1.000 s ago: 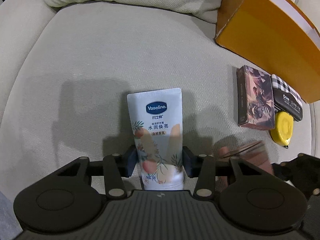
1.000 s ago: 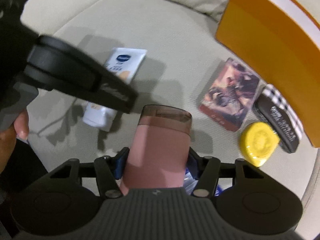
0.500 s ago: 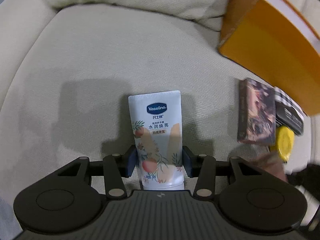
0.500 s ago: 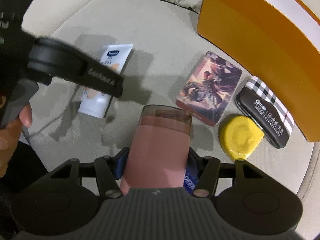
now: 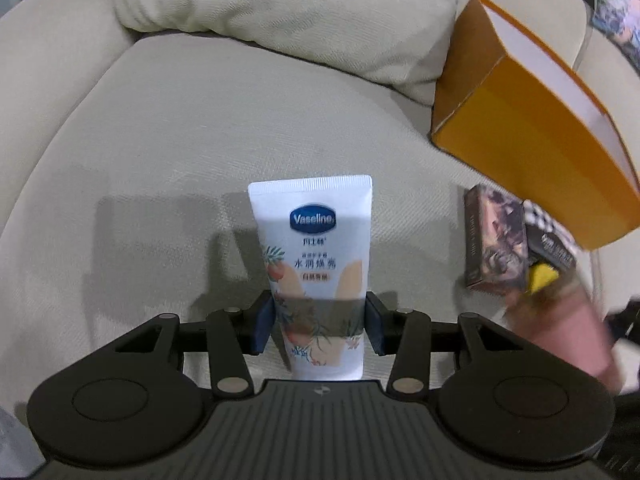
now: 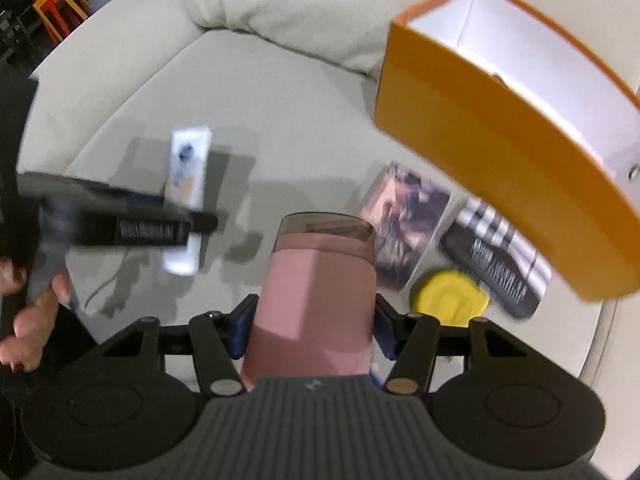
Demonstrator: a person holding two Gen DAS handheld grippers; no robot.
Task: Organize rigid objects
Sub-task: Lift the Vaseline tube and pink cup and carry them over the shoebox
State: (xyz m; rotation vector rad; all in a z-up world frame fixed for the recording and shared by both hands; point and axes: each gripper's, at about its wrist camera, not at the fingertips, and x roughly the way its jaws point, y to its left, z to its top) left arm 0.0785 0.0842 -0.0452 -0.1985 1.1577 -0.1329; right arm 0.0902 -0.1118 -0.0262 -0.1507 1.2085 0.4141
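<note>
White and soft-sided, the tube [image 5: 316,264] sits clamped in my left tool [image 5: 319,326], pads pressed against both of its sides. It points away from me, crimped end out, over the sofa [image 5: 180,148]. It bears a blue oval Vaseline logo, Chinese lettering and a print of leaves and peach fruit.

My right tool [image 6: 313,330] is closed on a pink cup [image 6: 316,296], matte, with a smoky translucent lid at the far end, held above the sofa cushion.

On the cushion to the right lie a card box [image 6: 404,224] with dark artwork, a black case [image 6: 496,264] with a checked band just beside it, and a yellow disc [image 6: 450,298] touching the case's near end. Behind them stands an orange box [image 6: 496,132], open, white inside. A pillow [image 5: 288,8] rests at the sofa back.
</note>
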